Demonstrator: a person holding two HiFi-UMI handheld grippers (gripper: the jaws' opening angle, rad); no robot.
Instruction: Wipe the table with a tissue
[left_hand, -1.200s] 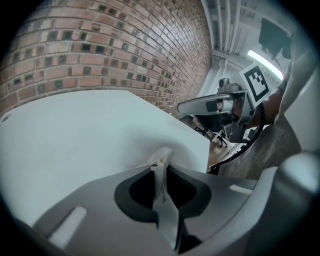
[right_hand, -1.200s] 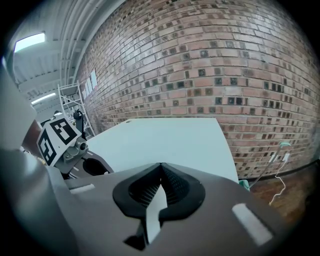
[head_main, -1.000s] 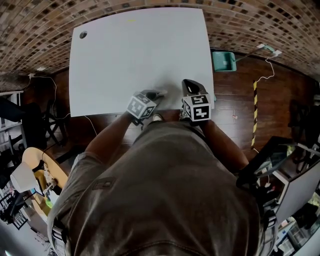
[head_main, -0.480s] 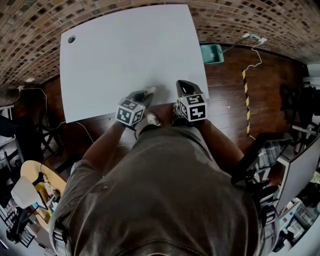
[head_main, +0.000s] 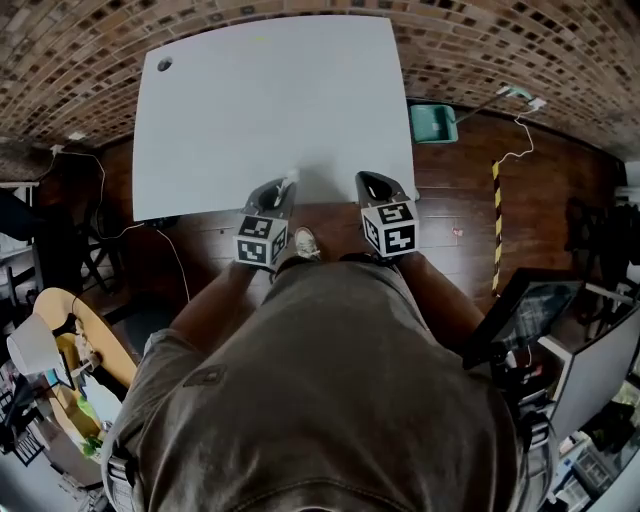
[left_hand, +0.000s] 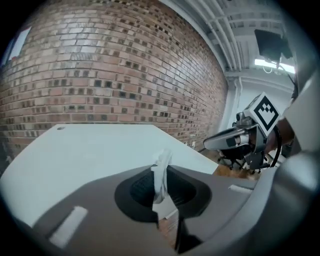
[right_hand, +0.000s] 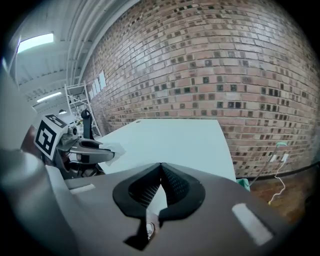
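Head view, centre frame: left gripper (head_main: 281, 190) clamped on a white tissue (left_hand: 161, 172) at near edge of white table (head_main: 270, 100), tissue tip sticking up. Right gripper (head_main: 377, 184) alongside, jaws pressed together, nothing between

Crumpled white tissue (left_hand: 161, 174), pinched upright in left tongs (head_main: 282, 190), over near edge of table (head_main: 270, 100)

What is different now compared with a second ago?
The left gripper, clamping the white crumpled tissue, has swung from pointing slantwise toward the right gripper to pointing straight ahead, drawing back toward the near edge of the white table. The right gripper stays shut and empty at that edge.
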